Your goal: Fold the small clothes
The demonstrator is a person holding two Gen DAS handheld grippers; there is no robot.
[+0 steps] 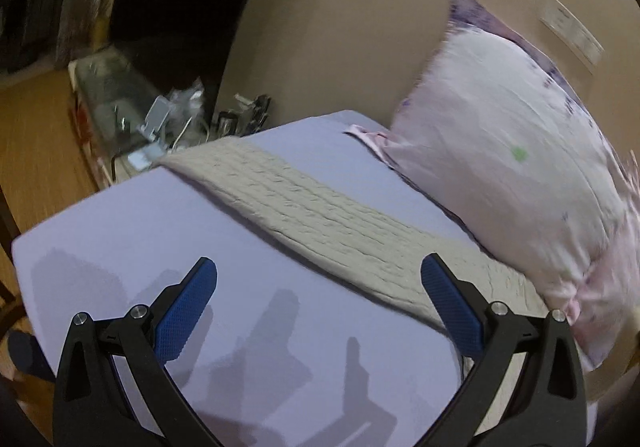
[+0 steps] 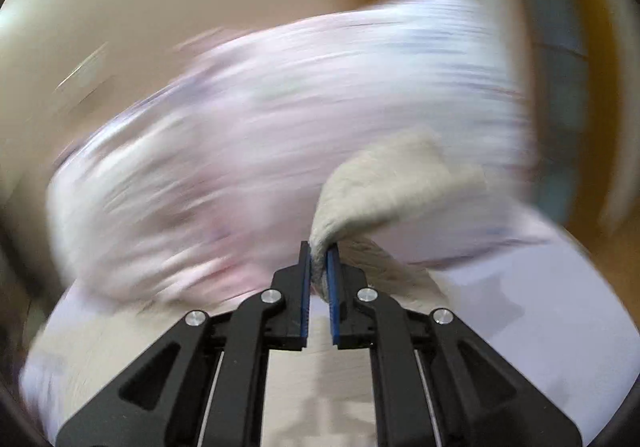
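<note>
A beige knitted garment [image 1: 316, 219] lies stretched across the lilac bed sheet [image 1: 168, 223], from the far left edge towards the pillow. My left gripper [image 1: 318, 275] is open and empty, hovering above the sheet just in front of the garment. My right gripper [image 2: 319, 253] is shut on a fold of the same beige knit [image 2: 384, 183] and lifts it off the sheet; the view is blurred by motion.
A large pink-and-white pillow [image 1: 516, 151] leans against the beige wall on the right; it also fills the right wrist view [image 2: 248, 151]. A cluttered low glass-topped unit [image 1: 132, 107] stands beyond the bed's far left corner. Wooden floor [image 1: 36, 151] lies left of the bed.
</note>
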